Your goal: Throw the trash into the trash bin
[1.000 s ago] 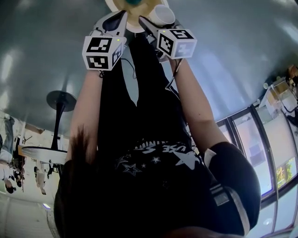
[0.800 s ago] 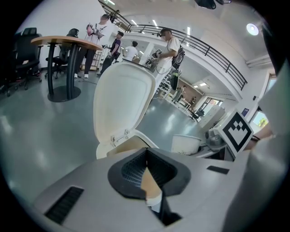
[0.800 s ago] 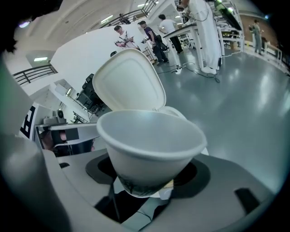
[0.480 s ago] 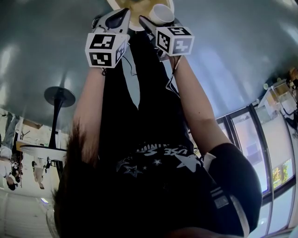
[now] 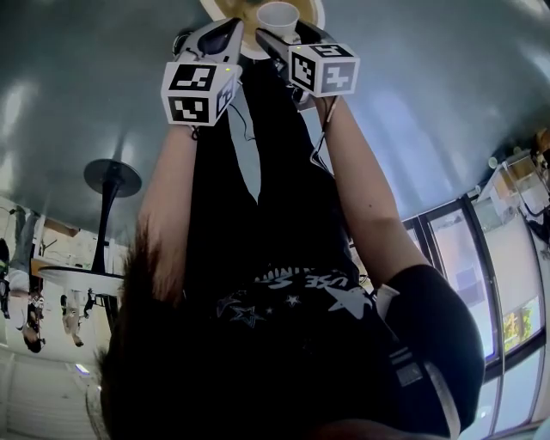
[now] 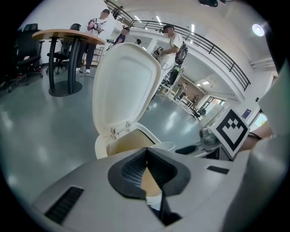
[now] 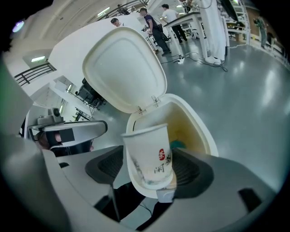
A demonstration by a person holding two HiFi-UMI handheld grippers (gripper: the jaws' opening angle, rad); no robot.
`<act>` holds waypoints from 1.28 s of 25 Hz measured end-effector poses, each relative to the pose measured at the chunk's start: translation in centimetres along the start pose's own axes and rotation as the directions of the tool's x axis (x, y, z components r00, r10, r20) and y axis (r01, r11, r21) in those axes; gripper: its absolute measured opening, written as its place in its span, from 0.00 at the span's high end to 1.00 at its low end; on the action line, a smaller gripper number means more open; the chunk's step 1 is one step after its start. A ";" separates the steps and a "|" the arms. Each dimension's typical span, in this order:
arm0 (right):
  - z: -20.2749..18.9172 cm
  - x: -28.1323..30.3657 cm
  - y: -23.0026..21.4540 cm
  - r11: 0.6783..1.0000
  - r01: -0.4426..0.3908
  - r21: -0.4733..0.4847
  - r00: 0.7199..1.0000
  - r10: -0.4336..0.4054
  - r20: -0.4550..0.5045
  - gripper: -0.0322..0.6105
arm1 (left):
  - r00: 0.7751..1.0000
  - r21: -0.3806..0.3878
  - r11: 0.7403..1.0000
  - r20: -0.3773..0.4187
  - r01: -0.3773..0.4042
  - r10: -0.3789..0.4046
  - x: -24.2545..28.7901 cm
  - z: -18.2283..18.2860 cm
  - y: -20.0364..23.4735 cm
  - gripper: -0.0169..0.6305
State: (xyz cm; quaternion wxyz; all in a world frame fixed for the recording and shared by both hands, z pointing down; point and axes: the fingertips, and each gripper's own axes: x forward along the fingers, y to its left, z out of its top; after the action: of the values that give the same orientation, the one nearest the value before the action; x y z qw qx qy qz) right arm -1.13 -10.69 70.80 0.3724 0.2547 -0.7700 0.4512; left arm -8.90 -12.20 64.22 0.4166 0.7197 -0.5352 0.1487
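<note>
Cup over bin. My right tongs (image 7: 152, 179) hold the cup (image 7: 147, 156) by its lower half, with the jaws spread to its width. Its long axis runs out along the jaws: base toward my hand, mouth away from me and tipped a little left.

The bin (image 7: 201, 129) lies straight beyond the cup. Its lid (image 7: 122, 72) stands up on the far hinge, and a teal scrap (image 7: 180, 145) sits inside. The head view agrees: the cup (image 5: 278, 17) is within the bin's rim (image 5: 209, 7).

My left tongs (image 6: 146, 158) are pinched to a point with nothing in them, just beside the right.

Judgement: the right hand does the work. Parting the jaws should drop the cup in, and little travel is needed.
</note>
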 end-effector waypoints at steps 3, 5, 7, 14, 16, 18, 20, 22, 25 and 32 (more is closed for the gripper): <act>0.3 -0.2 -0.2 1.000 0.015 0.003 1.000 -0.015 0.009 0.43 | 1.000 -0.001 1.000 0.000 -0.005 0.005 -0.1 0.1 0.0 0.96; 0.3 -0.5 -0.1 1.000 0.018 0.003 1.000 -0.018 0.010 0.43 | 1.000 -0.002 1.000 0.000 -0.007 0.007 -0.2 0.3 0.0 0.96; 0.3 -0.7 0.1 1.000 0.010 0.005 1.000 -0.010 0.008 0.43 | 1.000 -0.002 1.000 -0.001 -0.007 0.007 -0.3 0.5 -0.1 0.96; 1.1 -1.2 0.6 1.000 -0.022 0.004 1.000 0.022 0.011 0.43 | 1.000 0.007 1.000 0.005 -0.004 0.004 -0.4 0.9 -0.1 0.96; 1.7 -1.7 0.9 1.000 -0.028 -0.014 0.999 0.028 0.024 0.43 | 1.000 0.014 1.000 0.011 -0.004 0.004 -0.6 1.2 -0.4 0.96; 2.2 -2.4 1.5 0.999 -0.040 -0.032 0.999 0.041 0.034 0.43 | 1.000 0.022 1.000 0.020 -0.006 0.006 -1.1 1.7 -0.8 0.96; 2.7 -3.2 2.2 0.998 -0.050 -0.049 0.998 0.052 0.040 0.43 | 0.999 0.030 1.000 0.031 -0.008 0.007 -1.8 2.2 -1.2 0.96; 3.3 -4.0 2.9 0.997 -0.053 -0.063 0.997 0.056 0.050 0.47 | 0.999 0.041 0.999 0.043 -0.009 0.007 -2.4 3.0 -1.7 0.96; 4.2 -5.7 4.2 0.993 -0.073 -0.088 0.994 0.079 0.070 0.51 | 0.998 0.051 0.999 0.062 -0.012 0.009 -3.5 4.2 -2.7 0.96; 6.6 -9.9 7.2 0.977 -0.128 -0.172 0.976 0.154 0.152 0.60 | 0.989 0.033 0.999 0.144 -0.037 0.032 -7.3 6.1 -6.0 0.96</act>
State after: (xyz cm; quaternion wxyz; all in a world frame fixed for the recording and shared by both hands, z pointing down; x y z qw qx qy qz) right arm -2.74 -12.60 57.14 0.2939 0.2048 -0.8481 0.3903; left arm -7.75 -11.68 53.04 0.3614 0.7265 -0.5735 0.1131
